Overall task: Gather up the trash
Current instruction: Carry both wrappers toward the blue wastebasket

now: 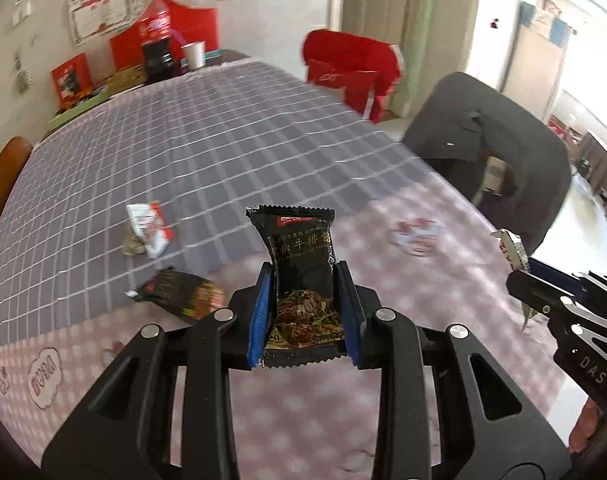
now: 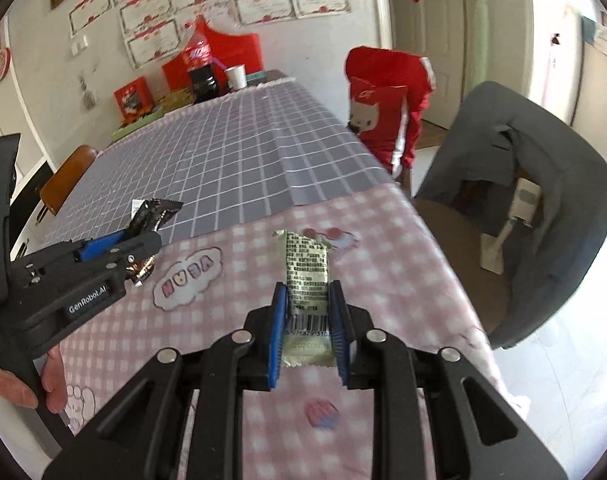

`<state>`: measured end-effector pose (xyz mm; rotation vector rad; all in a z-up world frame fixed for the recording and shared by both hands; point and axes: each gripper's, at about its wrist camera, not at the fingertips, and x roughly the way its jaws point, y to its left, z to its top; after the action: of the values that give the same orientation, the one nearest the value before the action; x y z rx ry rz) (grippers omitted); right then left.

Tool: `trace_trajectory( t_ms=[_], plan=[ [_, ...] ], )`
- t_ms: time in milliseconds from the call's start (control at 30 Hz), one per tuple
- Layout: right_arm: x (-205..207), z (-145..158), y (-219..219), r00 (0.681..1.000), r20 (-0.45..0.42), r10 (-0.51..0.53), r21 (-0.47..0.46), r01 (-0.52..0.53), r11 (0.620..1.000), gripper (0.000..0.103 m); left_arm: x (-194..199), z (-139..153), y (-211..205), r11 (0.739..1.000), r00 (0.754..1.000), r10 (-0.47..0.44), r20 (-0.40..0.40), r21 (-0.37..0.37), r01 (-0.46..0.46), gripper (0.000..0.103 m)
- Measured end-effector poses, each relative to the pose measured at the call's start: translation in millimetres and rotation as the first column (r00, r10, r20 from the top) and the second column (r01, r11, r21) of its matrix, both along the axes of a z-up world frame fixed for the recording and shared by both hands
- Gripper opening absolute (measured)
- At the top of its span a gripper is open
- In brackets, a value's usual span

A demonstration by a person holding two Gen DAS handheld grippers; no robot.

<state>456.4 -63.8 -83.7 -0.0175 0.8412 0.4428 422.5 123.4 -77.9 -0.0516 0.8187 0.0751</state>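
The table (image 1: 191, 148) carries a black wrapper (image 1: 175, 294) and a white-red wrapper (image 1: 149, 228). Above it, the left gripper (image 1: 306, 300) pinches a black sauce packet (image 1: 301, 248); the right gripper (image 2: 308, 320) pinches a pale green packet (image 2: 306, 268).

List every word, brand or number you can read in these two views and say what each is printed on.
"GenRobot.AI": side of the left gripper.
"DAS": body of the right gripper.
"黑椒牛排酱": black sauce packet in the left gripper's fingers.
"6 976879 310" under a barcode: pale green packet in the right gripper's fingers; its fine print is too small.
Wall certificates and the red bottle label: too blurred.
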Motion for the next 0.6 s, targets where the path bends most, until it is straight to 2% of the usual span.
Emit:
trace_trajectory(
  t_ms=[267, 467, 600],
  plan=[
    [-37, 13, -73, 0.993, 0.029, -0.116, 0.02, 0.115, 0.993, 0.021, -23, 14, -79, 0.989, 0.988, -0.149, 0.039, -0.01, 0.15, 0.031],
    [-66, 16, -134, 0.973, 0.045, -0.225, 0.034, 0.224, 0.974, 0.021, -45, 21, -151, 0.955, 0.954, -0.294, 0.062, -0.007, 0.295, 0.031],
    [-86, 14, -177, 0.951, 0.048, -0.305, 0.041, 0.304, 0.952, 0.021, -56, 17, -200, 0.918, 0.917, -0.395, 0.056, -0.027, 0.397, 0.031]
  ],
)
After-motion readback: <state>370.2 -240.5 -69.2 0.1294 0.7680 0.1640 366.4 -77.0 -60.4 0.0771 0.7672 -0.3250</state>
